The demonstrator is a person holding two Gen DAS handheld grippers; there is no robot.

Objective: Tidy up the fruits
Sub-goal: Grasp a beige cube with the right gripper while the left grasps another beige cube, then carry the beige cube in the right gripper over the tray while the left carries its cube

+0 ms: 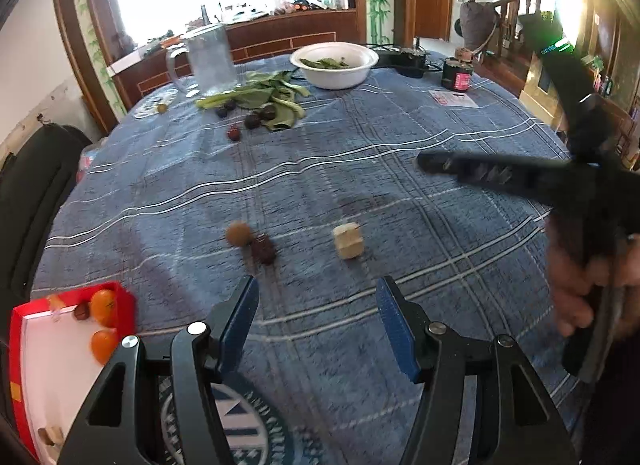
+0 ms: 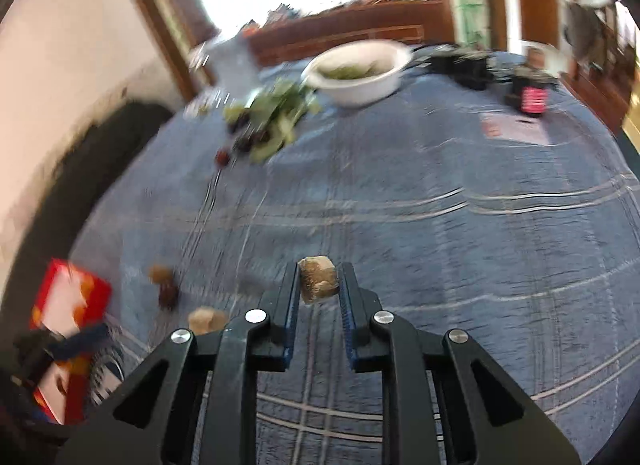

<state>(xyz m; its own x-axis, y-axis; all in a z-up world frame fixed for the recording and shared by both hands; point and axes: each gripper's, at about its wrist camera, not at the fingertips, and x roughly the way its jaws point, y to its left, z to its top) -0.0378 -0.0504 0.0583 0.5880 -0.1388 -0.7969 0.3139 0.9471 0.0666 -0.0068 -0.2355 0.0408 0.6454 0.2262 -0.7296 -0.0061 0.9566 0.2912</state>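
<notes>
My left gripper [image 1: 318,305] stands open low over the blue checked cloth [image 1: 400,193]. Just ahead of it lie a round brown fruit [image 1: 239,234], a dark red fruit [image 1: 263,249] touching it, and a beige cube [image 1: 349,241]. At the near left a red tray [image 1: 120,293] holds two orange fruits [image 1: 103,307] and a small brown one. My right gripper [image 2: 319,277] is shut on a beige-brown cube [image 2: 318,279] held above the cloth. In the left wrist view the right gripper [image 1: 424,163] reaches in from the right, held by a hand [image 1: 576,289].
At the far side stand a white bowl [image 1: 335,65] with greens, loose leafy greens [image 1: 264,93], several dark fruits [image 1: 252,121], a clear jug [image 1: 210,59] and a black jar [image 1: 456,75]. A black chair [image 1: 36,185] is at the table's left edge.
</notes>
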